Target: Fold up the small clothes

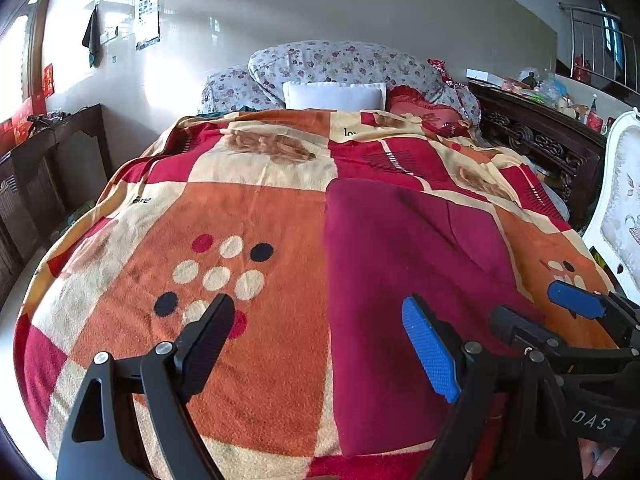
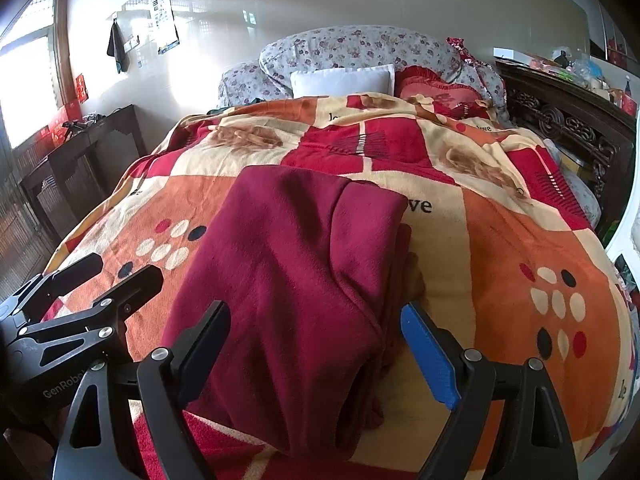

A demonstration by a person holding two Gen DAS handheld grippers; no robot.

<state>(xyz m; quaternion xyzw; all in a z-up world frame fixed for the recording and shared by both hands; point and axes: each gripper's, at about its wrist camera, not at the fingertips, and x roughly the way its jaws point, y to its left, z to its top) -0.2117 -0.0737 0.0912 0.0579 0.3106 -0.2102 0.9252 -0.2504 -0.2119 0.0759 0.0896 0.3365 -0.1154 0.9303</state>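
Observation:
A dark red garment (image 2: pixel 296 280) lies folded lengthwise on the patterned blanket (image 2: pixel 500 240), with a folded edge running down its right side. It also shows in the left wrist view (image 1: pixel 400 280), right of centre. My left gripper (image 1: pixel 320 344) is open and empty, hovering above the garment's left edge. My right gripper (image 2: pixel 316 348) is open and empty, its jaws standing either side of the garment's near end, above it. The right gripper also shows at the right edge of the left wrist view (image 1: pixel 536 312), open.
The blanket (image 1: pixel 240 220) covers a bed. A white pillow (image 2: pixel 340 80) and floral bedding (image 2: pixel 360 48) lie at the head. A dark carved wooden headboard (image 2: pixel 568 124) runs along the right. A dark side table (image 2: pixel 80 152) stands at the left wall.

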